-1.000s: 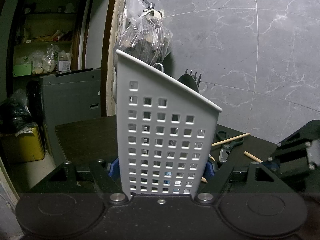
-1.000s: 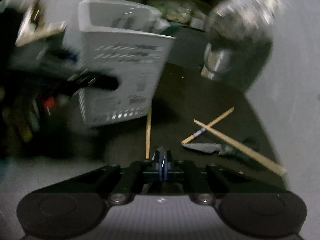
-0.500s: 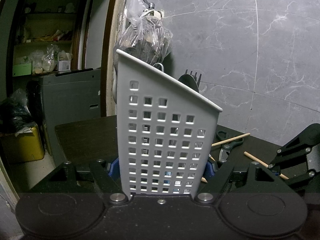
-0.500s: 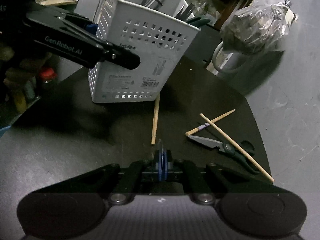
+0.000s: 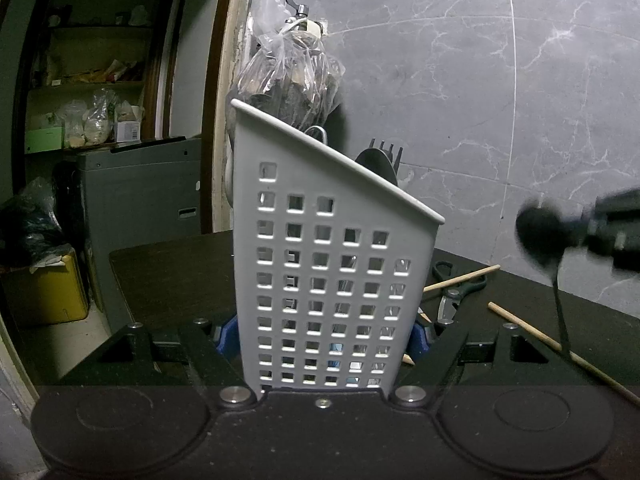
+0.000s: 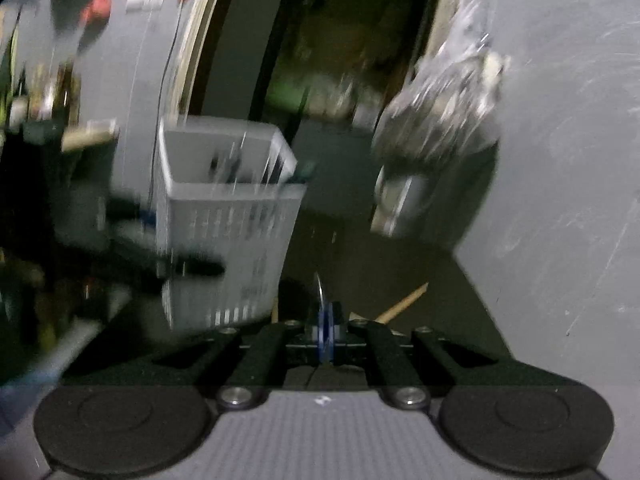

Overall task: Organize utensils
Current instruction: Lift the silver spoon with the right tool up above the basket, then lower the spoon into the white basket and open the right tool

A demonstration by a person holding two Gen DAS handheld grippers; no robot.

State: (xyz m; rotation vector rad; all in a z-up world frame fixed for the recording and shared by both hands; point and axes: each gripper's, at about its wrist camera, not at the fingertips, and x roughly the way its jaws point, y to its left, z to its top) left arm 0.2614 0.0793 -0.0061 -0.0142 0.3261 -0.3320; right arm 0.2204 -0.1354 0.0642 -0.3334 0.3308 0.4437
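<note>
Caddy clamped upright in left tongs; right tongs carrying a spoon.

White perforated utensil caddy (image 5: 336, 280) stands on the dark surface (image 5: 172, 276), left tongs (image 5: 324, 340) pressed on both its sides. One fork (image 5: 386, 150) shows above the rim; other contents obscured. Right tongs (image 6: 324, 330) fully closed on a thin edge; in the left view, a blurred dark spoon (image 5: 540, 236). Two chopsticks (image 5: 532, 330), one pair of scissors (image 5: 456, 292) behind. Right view motion-blurred. Marble wall (image 5: 480, 80).

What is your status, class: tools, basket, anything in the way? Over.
Left tool clamped on white perforated plastic basket. Right tool shut on dark spoon, raised beside basket. Wooden chopsticks, scissors loose on black table.
</note>
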